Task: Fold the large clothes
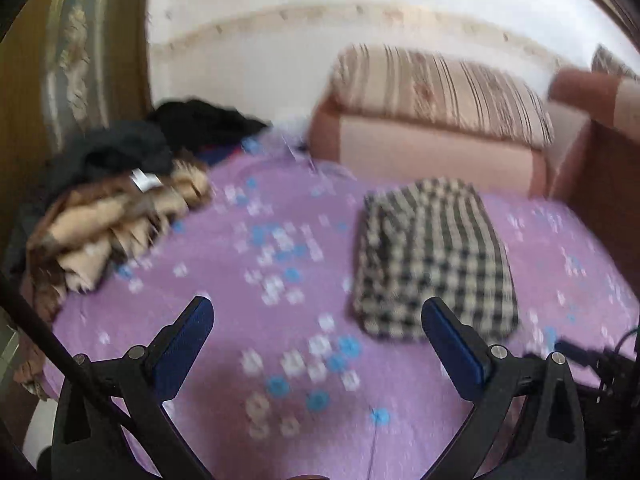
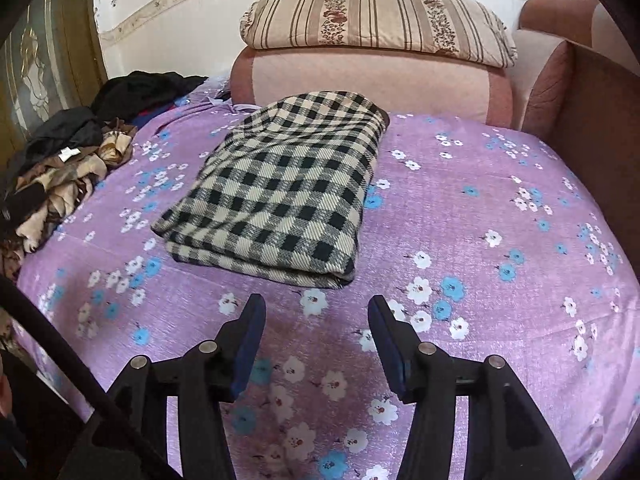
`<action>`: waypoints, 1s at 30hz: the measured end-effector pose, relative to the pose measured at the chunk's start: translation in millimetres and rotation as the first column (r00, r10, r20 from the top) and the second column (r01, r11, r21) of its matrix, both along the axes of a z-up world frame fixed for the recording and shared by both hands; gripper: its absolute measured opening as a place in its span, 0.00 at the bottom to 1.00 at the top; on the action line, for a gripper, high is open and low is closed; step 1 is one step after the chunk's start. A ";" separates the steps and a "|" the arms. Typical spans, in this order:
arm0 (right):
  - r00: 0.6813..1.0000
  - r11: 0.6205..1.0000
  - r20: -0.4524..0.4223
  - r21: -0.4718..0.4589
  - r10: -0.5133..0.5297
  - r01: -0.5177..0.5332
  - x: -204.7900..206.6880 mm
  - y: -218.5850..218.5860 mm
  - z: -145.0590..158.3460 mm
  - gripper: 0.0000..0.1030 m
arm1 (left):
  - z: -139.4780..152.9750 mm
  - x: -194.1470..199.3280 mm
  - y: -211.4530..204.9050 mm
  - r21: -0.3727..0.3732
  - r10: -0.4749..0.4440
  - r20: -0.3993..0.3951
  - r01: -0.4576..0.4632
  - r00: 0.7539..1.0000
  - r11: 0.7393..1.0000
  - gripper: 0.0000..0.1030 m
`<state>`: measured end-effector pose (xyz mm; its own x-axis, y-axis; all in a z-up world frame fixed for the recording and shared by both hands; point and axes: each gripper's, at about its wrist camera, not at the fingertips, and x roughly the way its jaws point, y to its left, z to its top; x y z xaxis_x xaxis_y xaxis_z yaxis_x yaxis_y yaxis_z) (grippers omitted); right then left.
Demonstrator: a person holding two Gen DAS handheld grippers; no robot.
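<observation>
A black-and-cream checked garment (image 2: 276,188) lies folded into a thick rectangle on the purple flowered bedsheet (image 2: 480,240). It also shows in the blurred left wrist view (image 1: 432,260), ahead and to the right. My right gripper (image 2: 316,312) is open and empty, just short of the fold's near edge. My left gripper (image 1: 316,312) is open wide and empty above bare sheet (image 1: 240,320), left of the garment.
A heap of unfolded clothes, tan patterned (image 2: 60,188) and dark (image 2: 140,88), lies at the bed's left edge; it shows too in the left wrist view (image 1: 112,216). A pink sofa back (image 2: 368,80) with a striped cushion (image 2: 376,20) stands behind. A brown armrest (image 2: 580,100) borders the right.
</observation>
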<state>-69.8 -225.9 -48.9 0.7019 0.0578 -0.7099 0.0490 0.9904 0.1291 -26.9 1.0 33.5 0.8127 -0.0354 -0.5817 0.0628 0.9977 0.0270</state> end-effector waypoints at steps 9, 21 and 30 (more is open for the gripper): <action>0.999 0.998 -0.018 -0.063 -0.032 0.031 1.7 1.2 -15.9 0.60 | -61.9 9.7 -19.6 0.027 -0.061 -0.196 0.068 0.979 0.997 1.00; 0.998 0.996 -0.032 -0.079 -0.050 0.048 10.3 3.8 -26.4 0.64 | -79.1 24.5 -14.1 0.010 -0.060 -0.258 0.065 0.964 0.998 1.00; 0.997 0.993 -0.034 -0.098 -0.067 0.064 14.2 4.8 -29.5 0.65 | -83.2 27.1 -15.2 0.016 -0.064 -0.266 0.070 0.962 0.997 1.00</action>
<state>-55.6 -221.1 -78.4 0.6746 -0.0576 -0.7359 0.1172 0.9927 0.0297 0.2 -14.2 -49.8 0.6251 -0.0674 -0.7776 0.1378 0.9901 0.0250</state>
